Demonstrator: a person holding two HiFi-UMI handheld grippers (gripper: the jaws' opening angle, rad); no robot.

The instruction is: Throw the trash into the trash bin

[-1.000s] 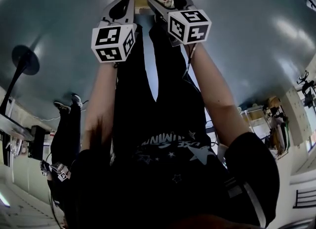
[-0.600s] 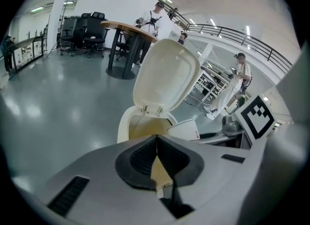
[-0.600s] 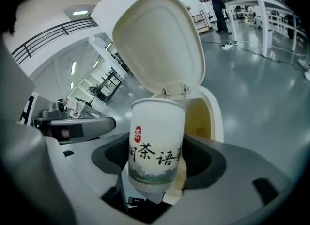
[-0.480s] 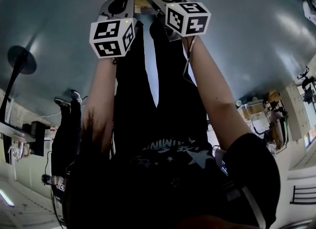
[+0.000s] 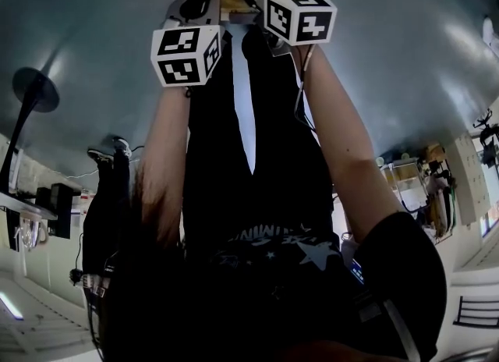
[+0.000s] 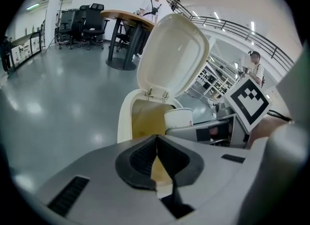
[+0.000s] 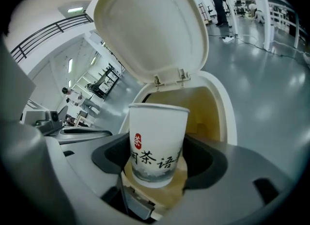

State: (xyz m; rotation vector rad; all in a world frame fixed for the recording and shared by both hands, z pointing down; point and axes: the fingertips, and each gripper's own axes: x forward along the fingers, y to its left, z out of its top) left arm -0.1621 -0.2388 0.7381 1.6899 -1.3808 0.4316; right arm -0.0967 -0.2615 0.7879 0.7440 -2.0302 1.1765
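Delivery step: the right gripper (image 7: 160,160), jaws wide and clamped on the upright paper cup (image 7: 157,139), holds it over the mouth of the trash bin (image 7: 226,110), with the lid (image 7: 150,25) raised at the far side; the left gripper (image 6: 156,144) is closed tip to tip, empty. Next move, as judged: part the right jaws so the cup drops in. Cup print: a red seal and black Chinese characters, including 茶语.

Left gripper (image 6: 156,138) fingers together, open trash bin (image 6: 125,118) ahead, paper cup (image 6: 178,119) beside
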